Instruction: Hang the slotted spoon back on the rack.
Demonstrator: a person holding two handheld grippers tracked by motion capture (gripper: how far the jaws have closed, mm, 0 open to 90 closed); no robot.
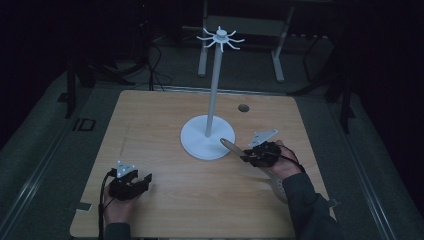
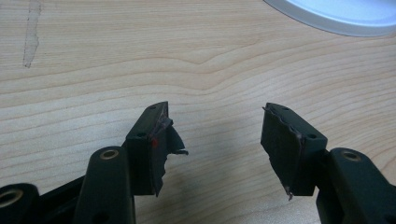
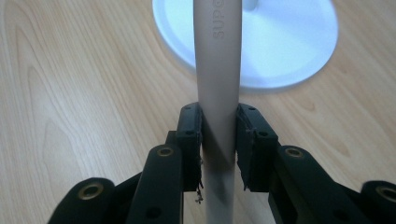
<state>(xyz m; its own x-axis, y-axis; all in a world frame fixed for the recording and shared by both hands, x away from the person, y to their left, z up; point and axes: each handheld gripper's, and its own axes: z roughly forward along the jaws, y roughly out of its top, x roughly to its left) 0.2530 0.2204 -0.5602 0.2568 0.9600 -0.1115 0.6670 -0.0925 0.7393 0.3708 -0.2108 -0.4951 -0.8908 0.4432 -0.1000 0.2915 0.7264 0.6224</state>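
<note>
Holding a pale utensil handle [image 1: 231, 146] in your right gripper [image 1: 248, 157], you have the pick-up done; in the high view the handle points up and left over the rim of the white stand's base [image 1: 192, 142], right of centre in the frame. What looks like the utensil's wide end [image 1: 278, 188] shows faintly under your right forearm, too dim to name. The hooks [image 1: 220, 38] at the top of the stand's pole [image 1: 214, 85] hang bare in the upper middle, so hanging it there is, I judge, what remains. Your left gripper [image 1: 146, 179] sits at the lower left on the counter [image 1: 150, 120], well apart from everything.

In the left gripper view, its jaws stand wide apart with nothing between them, bare wood beneath, and the base's edge [image 2: 336, 21] in the upper right corner.

In the right gripper view, the jaws are closed tight on the handle [image 3: 217, 70], which runs up the centre of the frame across the white base [image 3: 289, 46]. The pole itself stands near your path, so mind it as you lift.
</note>
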